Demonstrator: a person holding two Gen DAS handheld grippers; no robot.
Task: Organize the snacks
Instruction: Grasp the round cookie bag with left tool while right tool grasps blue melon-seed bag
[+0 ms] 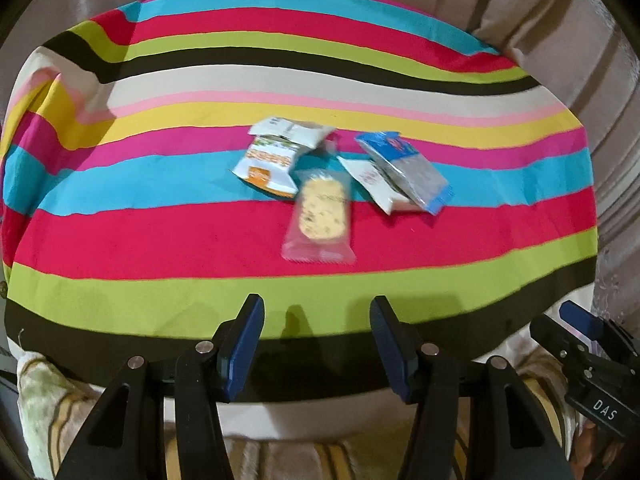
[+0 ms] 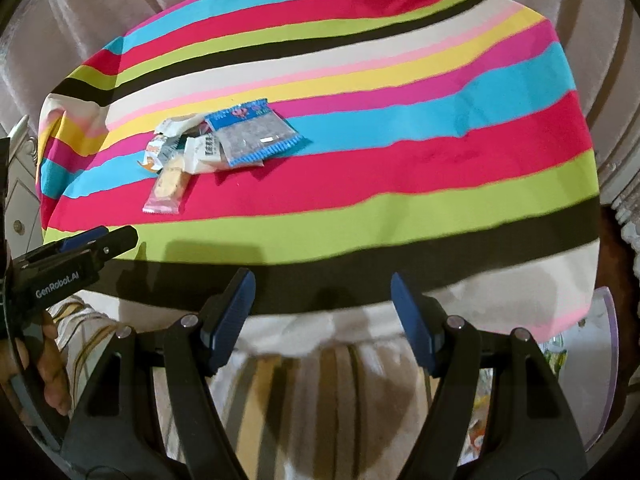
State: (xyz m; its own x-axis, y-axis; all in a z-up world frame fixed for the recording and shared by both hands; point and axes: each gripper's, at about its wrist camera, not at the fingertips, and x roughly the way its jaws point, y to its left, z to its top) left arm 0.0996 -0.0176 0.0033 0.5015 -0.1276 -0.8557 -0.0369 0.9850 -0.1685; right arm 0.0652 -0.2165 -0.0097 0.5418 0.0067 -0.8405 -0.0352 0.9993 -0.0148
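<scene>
five snack packets on striped cloth

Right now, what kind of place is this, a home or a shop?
Probably a home, likely a living or dining room: a table under a striped cloth, curtains close behind it, and a white cabinet at the left edge of the right wrist view. Snack packets lie loose on top.

**Bright stripes, pale packets**

The tablecloth runs in bands of turquoise, red, lime green, dark brown, cream, pink, yellow and magenta. On its turquoise and red bands lie a clear cracker packet with a pink end, a white and orange snack bag, a plain white packet and a blue and silver packet. Beyond the tablecloth hangs a beige curtain. Both grippers are black with blue pads.
</scene>
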